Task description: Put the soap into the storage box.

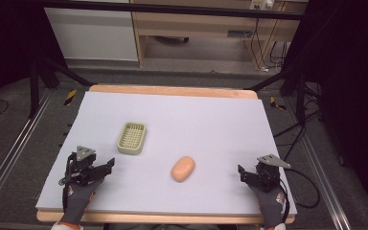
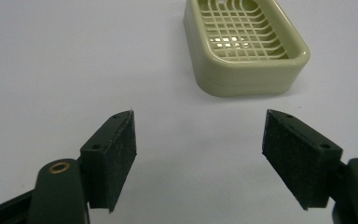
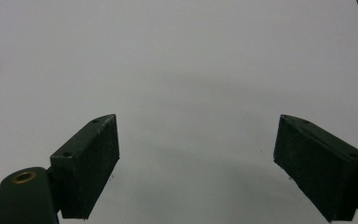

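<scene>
In the high view, the left hand-held gripper (image 1: 106, 166) sits at the lower left of the frame, over the white worktop (image 1: 211, 124), with a gloved hand (image 1: 79, 199) behind it. Its jaws stand wide apart with nothing between them, as the left gripper view (image 2: 199, 156) also shows. The right hand-held gripper (image 1: 243, 173) is at the lower right of the frame, and its jaws too gape wide and empty, seen over bare sheet in the right gripper view (image 3: 196, 165).

A pale green soap dish (image 1: 132, 138) with a grid floor lies left of centre, just above and right of the left hand-held gripper; in the left gripper view it sits at the upper right (image 2: 247, 44). An orange soap (image 1: 183, 168) lies on the worktop at lower centre, between the two grippers and apart from the dish.
</scene>
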A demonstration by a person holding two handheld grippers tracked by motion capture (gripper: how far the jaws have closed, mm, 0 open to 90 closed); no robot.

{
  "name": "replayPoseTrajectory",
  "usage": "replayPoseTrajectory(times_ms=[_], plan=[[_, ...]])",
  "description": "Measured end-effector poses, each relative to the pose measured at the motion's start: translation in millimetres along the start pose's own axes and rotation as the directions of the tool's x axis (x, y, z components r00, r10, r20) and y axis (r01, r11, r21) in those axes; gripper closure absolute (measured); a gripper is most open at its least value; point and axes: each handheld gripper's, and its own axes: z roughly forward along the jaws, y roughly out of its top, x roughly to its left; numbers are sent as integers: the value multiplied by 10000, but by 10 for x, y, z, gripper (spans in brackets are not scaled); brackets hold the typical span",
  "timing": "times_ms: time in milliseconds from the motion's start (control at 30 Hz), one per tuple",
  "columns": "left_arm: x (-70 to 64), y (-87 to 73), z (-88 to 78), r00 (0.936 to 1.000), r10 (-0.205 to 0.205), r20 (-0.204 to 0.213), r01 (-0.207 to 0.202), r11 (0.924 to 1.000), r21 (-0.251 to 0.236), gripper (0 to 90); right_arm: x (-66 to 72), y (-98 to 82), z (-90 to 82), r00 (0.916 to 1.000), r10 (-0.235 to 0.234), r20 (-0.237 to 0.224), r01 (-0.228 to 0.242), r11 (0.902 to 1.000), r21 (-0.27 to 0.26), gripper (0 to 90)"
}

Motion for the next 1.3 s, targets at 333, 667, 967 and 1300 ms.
replayPoseTrajectory(times_ms=[333,667,967,1300], plan=[[-128,17,-25,9992,356,169,-355,9993,-86,246,6,-7,19,10000,-18,-30,19,9999,155,124],[-221,44,-28,9980,507,380,-503,9987,-128,238,9,-5,18,10000,37,-52,-36,9999,100,119],[-286,87,-36,9962,657,574,-646,9977,-209,229,10,-2,19,10000,88,-19,-88,9999,107,118],[-429,127,-49,9908,1002,908,-988,9949,-201,219,10,-2,22,10000,27,-55,-26,9999,109,116]])
